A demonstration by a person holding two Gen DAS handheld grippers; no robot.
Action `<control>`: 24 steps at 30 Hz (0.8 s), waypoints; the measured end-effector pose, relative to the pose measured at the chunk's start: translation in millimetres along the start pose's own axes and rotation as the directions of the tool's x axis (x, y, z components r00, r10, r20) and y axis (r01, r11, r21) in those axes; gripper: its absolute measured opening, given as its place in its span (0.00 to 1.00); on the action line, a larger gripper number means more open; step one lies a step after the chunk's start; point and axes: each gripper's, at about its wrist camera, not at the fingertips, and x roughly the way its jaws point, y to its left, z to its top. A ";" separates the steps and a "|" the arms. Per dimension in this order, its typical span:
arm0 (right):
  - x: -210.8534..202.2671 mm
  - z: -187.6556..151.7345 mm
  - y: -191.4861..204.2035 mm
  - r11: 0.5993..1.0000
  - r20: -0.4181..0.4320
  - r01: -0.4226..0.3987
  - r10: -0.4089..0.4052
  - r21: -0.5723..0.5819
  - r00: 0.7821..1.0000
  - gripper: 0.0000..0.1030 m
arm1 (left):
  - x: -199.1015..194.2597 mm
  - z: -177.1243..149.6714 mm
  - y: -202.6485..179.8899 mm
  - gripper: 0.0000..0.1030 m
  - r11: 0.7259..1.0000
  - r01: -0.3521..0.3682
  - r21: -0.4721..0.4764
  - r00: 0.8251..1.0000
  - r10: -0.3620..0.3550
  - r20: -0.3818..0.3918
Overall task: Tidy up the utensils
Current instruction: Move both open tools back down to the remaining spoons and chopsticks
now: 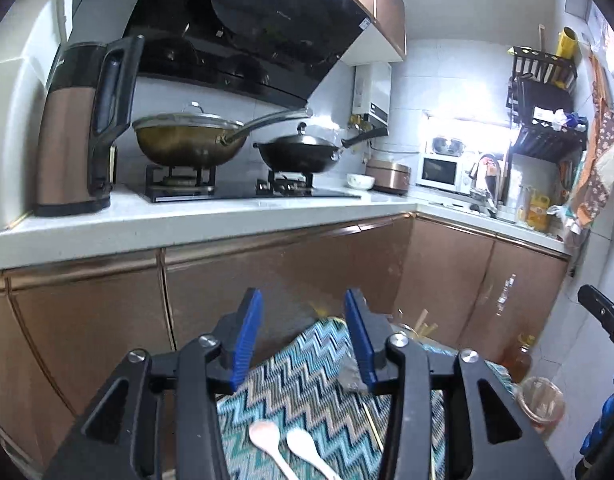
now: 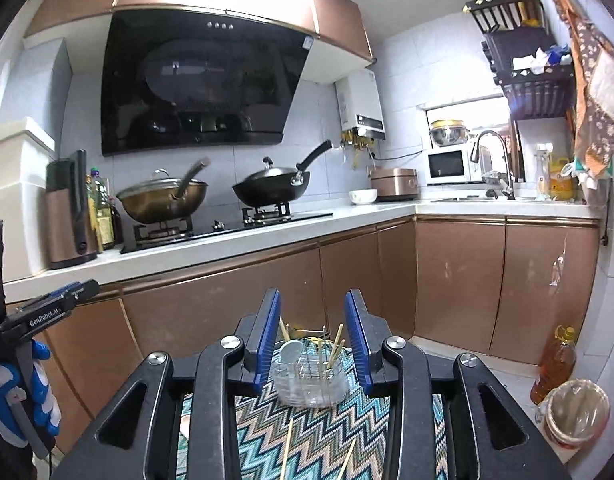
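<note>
Grippers: both held above a zigzag cloth (image 2: 307,440) w/ kitchen cabinets behind.
L gripper (image 1: 303,340): blue pads spread wide, nothing between them. Hangs over the cloth's near end.
R gripper (image 2: 313,340): pads also apart, empty. Clear container sits in the gap as seen from the R wrist cam, but further off, no contact.
Container (image 2: 310,380): clear plastic, upright on the cloth. Holds a white spoon (image 2: 289,350) bowl-up plus several chopsticks (image 2: 334,348) leaning out at angles.
Loose spoons: pink spoon (image 1: 265,434) and white spoon on cloth (image 1: 303,442) lie side by side, just beside each other, bowls toward the cabinets, handles running out of frame at bottom. Both below L gripper.
Loose chopsticks (image 2: 287,448): two on the cloth near the R gripper base, well short of the container, roughly lengthwise.
Cloth: teal/tan/white chevron, covers the work surface; edges partly hidden by gripper bodies.
Counter (image 2: 267,236): gas hob w/ bronze lidded wok (image 2: 163,198) on left burner, black lidded wok (image 2: 273,186) on right burner. Copper kettle (image 2: 69,216) at the left end.
Floor: oil bottle (image 2: 555,364) and lined bin (image 2: 579,412) at right by the wall.
Cross-view: L gripper's tip shows at left edge of R cam, person's blue-white glove (image 2: 39,392) under it.
</note>
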 end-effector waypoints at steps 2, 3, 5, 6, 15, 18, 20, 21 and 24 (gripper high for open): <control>-17.6 0.3 4.5 1.000 0.009 -0.005 0.005 0.000 1.000 0.33 | -12.4 -2.6 3.7 0.40 1.000 0.016 -0.008 1.000 -0.016 -0.011; -24.7 0.7 6.4 1.000 0.014 -0.006 0.006 -0.002 1.000 0.33 | -18.0 -4.2 4.9 0.40 1.000 0.018 -0.008 1.000 -0.018 -0.013; -41.7 2.4 11.2 1.000 0.025 -0.008 0.008 -0.009 1.000 0.33 | -30.5 -7.6 7.4 0.40 0.999 0.041 -0.004 0.999 -0.041 -0.026; -48.2 3.6 13.1 1.000 0.030 -0.009 0.009 -0.012 1.000 0.33 | -34.0 -8.8 8.9 0.40 0.999 0.053 -0.007 0.998 -0.053 -0.032; -103.8 6.6 23.4 1.000 0.080 -0.001 0.003 -0.021 0.997 0.35 | -72.1 -17.5 19.5 0.40 0.995 0.084 -0.048 0.995 -0.086 -0.044; -112.5 5.4 24.6 1.000 0.087 0.001 0.000 -0.015 0.996 0.36 | -82.4 -21.1 21.1 0.40 0.993 0.097 -0.064 0.994 -0.099 -0.039; -116.2 3.7 24.4 1.000 0.087 0.002 -0.001 -0.011 0.996 0.37 | -86.7 -23.5 22.6 0.40 0.991 0.109 -0.075 0.993 -0.112 -0.043; -117.3 2.8 24.0 1.000 0.085 0.003 -0.003 -0.008 0.996 0.37 | -87.8 -24.1 23.5 0.40 0.990 0.113 -0.081 0.992 -0.117 -0.044; -120.8 0.6 23.5 1.000 0.080 -0.001 0.001 -0.001 0.997 0.37 | -87.9 -28.9 28.2 0.40 0.983 0.140 -0.122 0.987 -0.149 -0.061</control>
